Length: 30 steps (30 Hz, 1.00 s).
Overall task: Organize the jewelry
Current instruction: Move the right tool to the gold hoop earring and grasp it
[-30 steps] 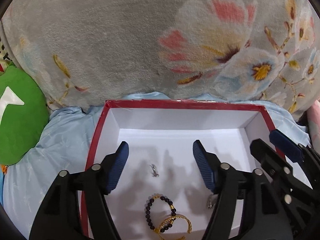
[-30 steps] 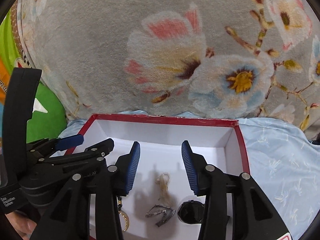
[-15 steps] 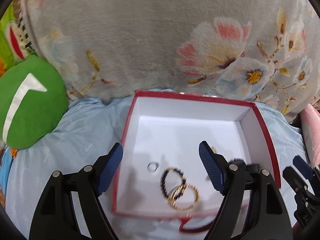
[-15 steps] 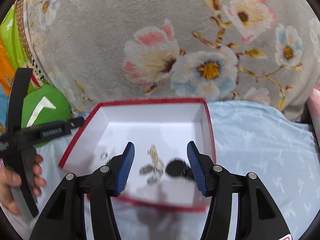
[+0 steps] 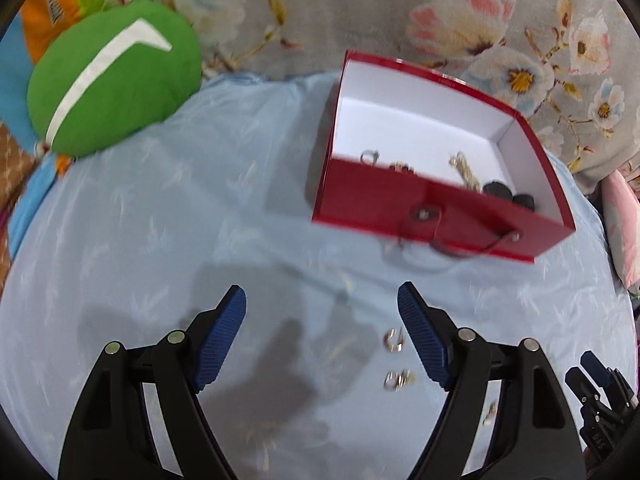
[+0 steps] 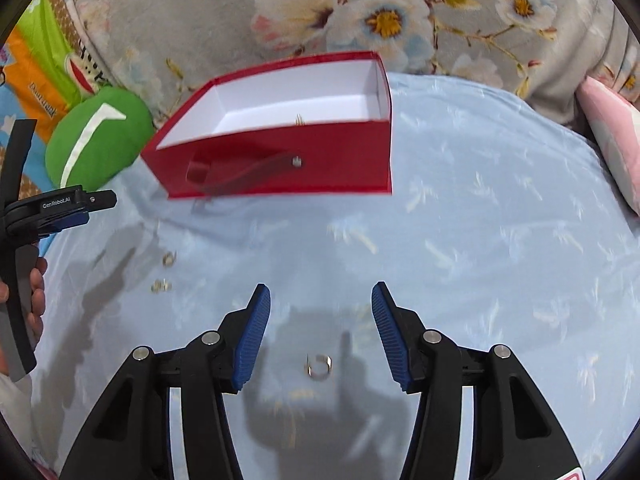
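The red box (image 5: 424,208) with a white inside lies on the light blue sheet, up and to the right in the left wrist view. It holds a ring (image 5: 370,157), a gold chain (image 5: 462,166) and dark pieces (image 5: 496,190). My left gripper (image 5: 322,336) is open over bare sheet, short of the box. Two small rings (image 5: 394,339) lie just inside its right finger. My right gripper (image 6: 320,336) is open and its jaws are closing. A small ring (image 6: 319,366) lies on the sheet between them, untouched. The box (image 6: 280,160) is beyond the gripper.
A green round cushion (image 5: 112,76) sits at the sheet's far left. A grey floral blanket (image 6: 360,8) rises behind the box, and a pink pillow (image 6: 612,128) lies at the right. A hand (image 6: 36,292) holds the left gripper (image 6: 60,208) at the left edge.
Both grippers have drawn back from above the box's inside and come lower over the sheet. The box now lies further off, and loose rings on the sheet have come into view.
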### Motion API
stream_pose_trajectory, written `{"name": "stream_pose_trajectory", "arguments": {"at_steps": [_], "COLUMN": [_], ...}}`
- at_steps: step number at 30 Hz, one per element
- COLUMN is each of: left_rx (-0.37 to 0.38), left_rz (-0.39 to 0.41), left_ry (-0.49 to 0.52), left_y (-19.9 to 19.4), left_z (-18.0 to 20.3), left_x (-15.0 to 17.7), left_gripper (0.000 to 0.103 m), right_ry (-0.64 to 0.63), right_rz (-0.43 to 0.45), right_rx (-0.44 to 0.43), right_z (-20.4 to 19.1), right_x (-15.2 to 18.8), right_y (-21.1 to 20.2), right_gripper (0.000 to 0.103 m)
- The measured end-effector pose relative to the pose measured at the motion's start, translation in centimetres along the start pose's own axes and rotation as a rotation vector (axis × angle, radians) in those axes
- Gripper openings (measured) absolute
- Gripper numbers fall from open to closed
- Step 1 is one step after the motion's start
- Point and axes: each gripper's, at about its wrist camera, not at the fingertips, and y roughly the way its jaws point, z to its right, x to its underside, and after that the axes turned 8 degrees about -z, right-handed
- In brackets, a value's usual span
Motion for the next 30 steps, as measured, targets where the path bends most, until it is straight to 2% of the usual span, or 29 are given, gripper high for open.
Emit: {"name": "stream_pose_trajectory", "arguments": {"at_steps": [7,12,26,30], "left_rx": [0.012,0.023,0.029,0.031], "left_rz": [-0.053,-0.085,-0.118,-0.117], "left_ry": [0.02,0.06,0.057,0.059], "left_y": [0.4,1.0,2.2,2.5], "left_z": [0.8,2.3,2.6,2.7], "left_x": [4.3,6.1,6.4,5.8], "left_gripper": [0.076,0.075,0.074,0.074], "right_ry": [-0.002,-0.015,-0.001,0.001], "right_rz": [-0.056,-0.068,-0.107,-0.105], "right_rx": [-0.006,0.004,-0.001,0.005], "right_z": [-0.6,-1.1,-1.0,-1.0], "right_x": [2.8,3.6,3.9,3.9], "right_y": [1.0,1.6,3.6,3.9], "right_gripper": [0.041,0.039,0.027,0.015]}}
